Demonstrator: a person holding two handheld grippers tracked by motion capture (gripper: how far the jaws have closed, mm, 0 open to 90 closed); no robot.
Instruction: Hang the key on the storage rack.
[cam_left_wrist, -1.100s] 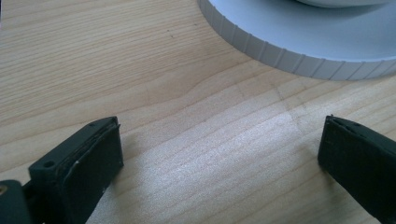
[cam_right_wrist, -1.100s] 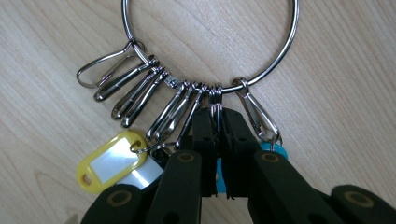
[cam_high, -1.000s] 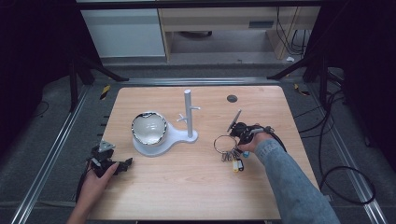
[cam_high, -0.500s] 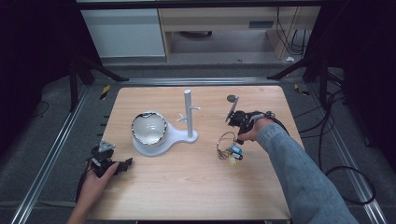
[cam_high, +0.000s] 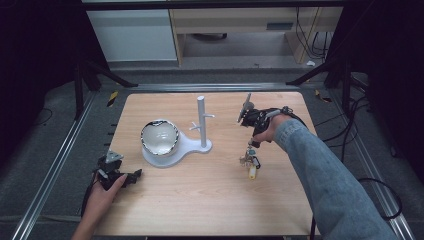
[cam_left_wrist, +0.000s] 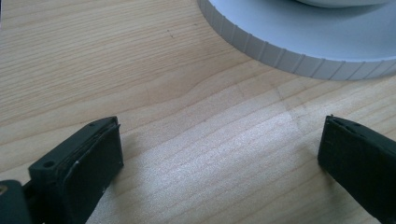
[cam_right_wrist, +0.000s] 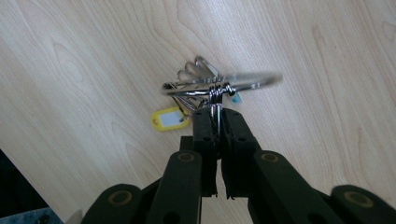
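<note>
Right tongs (cam_right_wrist: 215, 112) clamped on the wire of a key ring (cam_right_wrist: 219, 86), with keys and a yellow tag (cam_right_wrist: 166, 119) dangling beneath, lifted clear of the counter (cam_high: 200, 200) toward its right edge, roughly midway between far and near edges. Judged as the carry toward the white stand (cam_high: 202, 122): best done slowly, keeping the ring hanging open and square to one of the short pegs (cam_high: 210, 116) so it can slip over the tip; a firm pinch needed, since the thin wire could twist or slide between the pads, and swinging keys could catch on the post. Left tongs (cam_left_wrist: 215, 154) spread wide and holding nothing, resting low near the counter's near-left corner, just short of the ribbed rim of the stand's base (cam_left_wrist: 299, 60). Bowl (cam_high: 159, 136) sitting on that base, left of the post, out of the ring's likely path. Counter between ring and stand bare, so approach from the right unobstructed; the lower peg (cam_high: 195, 126) facing forward possibly in the way if the ring comes in too low.
</note>
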